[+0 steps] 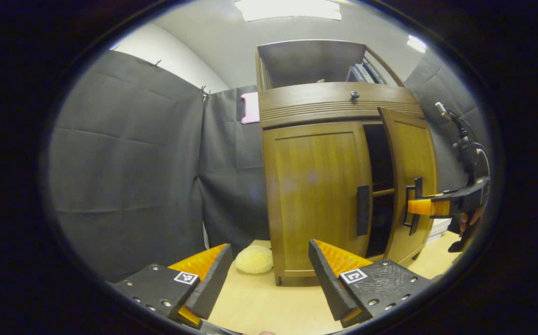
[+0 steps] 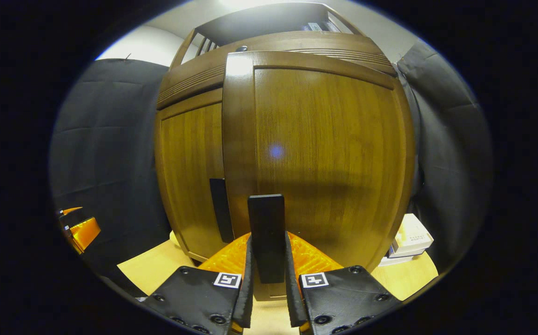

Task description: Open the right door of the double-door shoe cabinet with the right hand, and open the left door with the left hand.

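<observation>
Your right gripper (image 2: 269, 260) is clamping the right door's handle (image 2: 266, 232), brown wooden right door (image 1: 411, 186) standing ajar, left door (image 1: 315, 195) sitting closed, your left gripper (image 1: 269, 274) hanging apart.

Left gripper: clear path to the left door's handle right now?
Probably yes. The left gripper is open and faces the closed left door; its handle stands ahead and to the side with only bare table between. The right gripper, clamped on the right door's handle, sits off to the side.
</observation>
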A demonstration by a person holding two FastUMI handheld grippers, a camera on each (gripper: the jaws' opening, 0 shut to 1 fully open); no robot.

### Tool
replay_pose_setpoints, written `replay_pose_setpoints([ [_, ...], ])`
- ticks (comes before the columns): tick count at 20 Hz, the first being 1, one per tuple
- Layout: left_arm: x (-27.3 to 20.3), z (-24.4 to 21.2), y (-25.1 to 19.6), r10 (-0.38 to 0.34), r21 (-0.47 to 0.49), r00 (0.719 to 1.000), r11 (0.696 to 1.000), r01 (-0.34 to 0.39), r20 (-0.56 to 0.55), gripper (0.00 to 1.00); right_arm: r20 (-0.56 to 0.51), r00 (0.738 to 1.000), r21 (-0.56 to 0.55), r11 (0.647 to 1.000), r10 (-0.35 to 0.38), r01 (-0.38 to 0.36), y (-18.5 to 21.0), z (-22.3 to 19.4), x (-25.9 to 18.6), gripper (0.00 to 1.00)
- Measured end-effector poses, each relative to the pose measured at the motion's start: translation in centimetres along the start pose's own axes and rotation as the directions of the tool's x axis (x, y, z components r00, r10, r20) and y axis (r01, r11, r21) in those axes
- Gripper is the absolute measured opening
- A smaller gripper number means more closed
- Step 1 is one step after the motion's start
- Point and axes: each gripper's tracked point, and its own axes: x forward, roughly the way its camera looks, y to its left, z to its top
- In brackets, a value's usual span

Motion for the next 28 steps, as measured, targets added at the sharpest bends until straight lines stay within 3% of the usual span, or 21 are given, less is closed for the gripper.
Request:
replay_pose_setpoints([
  [1, -0.2, 0.2, -0.5, -0.008, 0.002, 1.0, 1.0, 0.008, 0.003, 0.95, 0.0, 1.0, 0.001, 1.0, 0.004, -0.004, -0.1, -0.3, -0.8, 0.29],
  [4, -1.0, 1.2, -2.1, -0.037, 0.019, 0.999, 0.999, 0.037, 0.01, 0.95, 0.001, 1.0, 0.01, 1.0, 0.012, -0.012, -0.9, -0.5, -3.0, 0.33],
  [8, -2.0, 1.2, -4.9, -0.082, 0.019, 0.997, 0.996, 0.082, 0.008, 0.95, -0.003, 1.0, 0.027, 1.0, 0.007, -0.007, -2.1, -0.9, -5.7, 0.29],
  [12, -2.6, 1.3, -7.6, -0.129, 0.018, 0.992, 0.992, 0.129, 0.006, 0.95, -0.009, 1.0, 0.035, 0.999, -0.015, 0.016, -3.6, -1.2, -8.1, 0.33],
  [13, -2.7, 1.6, -8.2, -0.139, 0.017, 0.99, 0.99, 0.139, 0.008, 0.95, -0.01, 1.0, 0.035, 0.999, -0.021, 0.021, -3.9, -1.3, -8.6, 0.29],
  [17, -3.0, 1.9, -10.3, -0.178, 0.015, 0.984, 0.984, 0.178, 0.018, 0.95, -0.019, 0.999, 0.048, 0.998, -0.043, 0.044, -5.6, -1.7, -10.9, 0.33],
  [20, -3.1, 2.5, -11.8, -0.204, 0.012, 0.979, 0.979, 0.204, 0.028, 0.95, -0.024, 0.997, 0.058, 0.996, -0.067, 0.068, -7.1, -1.9, -12.2, 0.29],
  [23, -3.0, 2.7, -13.0, -0.228, 0.016, 0.973, 0.974, 0.227, 0.037, 0.95, -0.033, 0.992, 0.052, 0.991, -0.12, 0.121, -9.1, -2.4, -13.4, 0.32],
  [27, -2.6, 2.2, -13.5, -0.253, 0.018, 0.966, 0.967, 0.253, 0.044, 0.94, -0.034, 0.978, 0.074, 0.976, -0.203, 0.206, -13.4, -2.3, -15.0, 0.28],
  [28, -2.3, 2.1, -13.9, -0.258, 0.021, 0.965, 0.966, 0.257, 0.046, 0.95, -0.033, 0.973, 0.072, 0.97, -0.23, 0.232, -14.7, -2.2, -15.5, 0.19],
])
